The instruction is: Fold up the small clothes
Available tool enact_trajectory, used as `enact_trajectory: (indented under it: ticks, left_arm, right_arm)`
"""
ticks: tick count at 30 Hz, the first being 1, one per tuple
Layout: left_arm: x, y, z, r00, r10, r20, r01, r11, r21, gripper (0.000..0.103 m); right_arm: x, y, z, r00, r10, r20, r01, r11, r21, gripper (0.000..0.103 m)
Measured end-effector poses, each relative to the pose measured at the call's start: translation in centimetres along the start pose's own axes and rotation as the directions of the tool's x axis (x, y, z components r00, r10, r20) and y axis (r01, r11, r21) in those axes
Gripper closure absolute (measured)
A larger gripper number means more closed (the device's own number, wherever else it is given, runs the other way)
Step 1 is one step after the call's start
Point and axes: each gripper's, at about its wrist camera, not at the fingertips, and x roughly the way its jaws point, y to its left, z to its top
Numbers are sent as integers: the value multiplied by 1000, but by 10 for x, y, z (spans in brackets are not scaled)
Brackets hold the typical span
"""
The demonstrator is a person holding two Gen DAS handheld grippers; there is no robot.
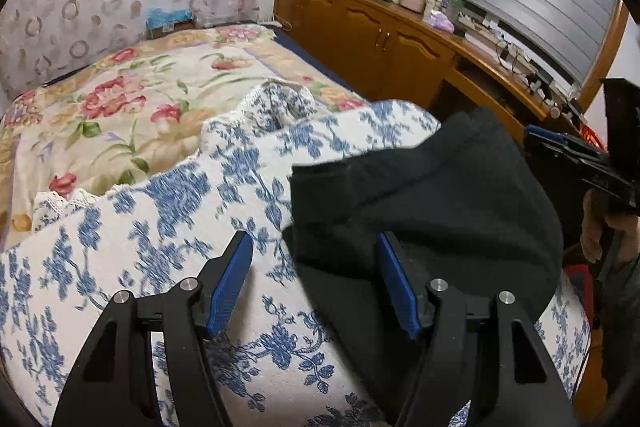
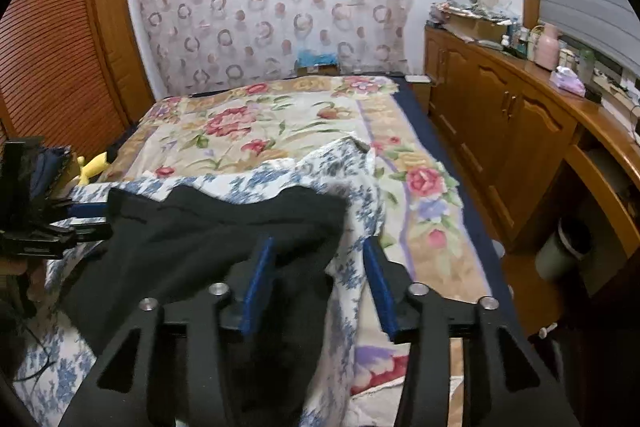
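Note:
A black garment [image 1: 432, 195] lies spread on a blue-and-white floral cloth [image 1: 168, 227] at the near end of the bed. My left gripper [image 1: 316, 279] is open just above the garment's left edge, its right blue pad [image 1: 394, 283] over the black fabric and its left pad over the cloth. In the right wrist view the same garment [image 2: 208, 227] lies to the left. My right gripper [image 2: 320, 287] is open at the garment's right edge, its left pad [image 2: 258, 287] over black fabric. Each gripper shows at the edge of the other's view: right [image 1: 576, 155], left [image 2: 48, 227].
A flowered bedspread [image 2: 280, 123] covers the bed beyond the cloth. A wooden cabinet [image 2: 500, 115] with clutter on top runs along the right side. A patterned curtain [image 2: 272, 7] hangs behind. A yellow toy [image 2: 94, 165] lies at the bed's left edge.

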Motion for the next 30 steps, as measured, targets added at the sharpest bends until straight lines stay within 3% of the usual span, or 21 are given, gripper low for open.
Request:
enact_trajectory:
  ticks: [4, 14, 23, 26, 30]
  left_arm:
    - [10, 2, -6, 999, -19, -29, 18, 999, -31, 38]
    - [11, -9, -6, 1000, -5, -29, 5, 1000, -7, 38]
    - [12, -12, -8, 999, -30, -26, 30, 999, -12, 44]
    - [12, -11, -8, 998, -60, -26, 60, 998, -23, 54]
    - [13, -7, -6, 990, -133, -45, 130, 990, -54, 84]
  right_arm:
    - [-1, 11, -12, 999, 25, -30, -26, 999, -29, 41]
    - [14, 9, -3, 996, 33, -78, -36, 998, -44, 40]
    - [19, 8, -4, 995, 37, -97, -42, 998, -46, 40]
    - [20, 9, -4, 994, 39, -102, -44, 998, -48, 40]
    - [21, 7, -4, 993, 53, -102, -57, 998, -37, 40]
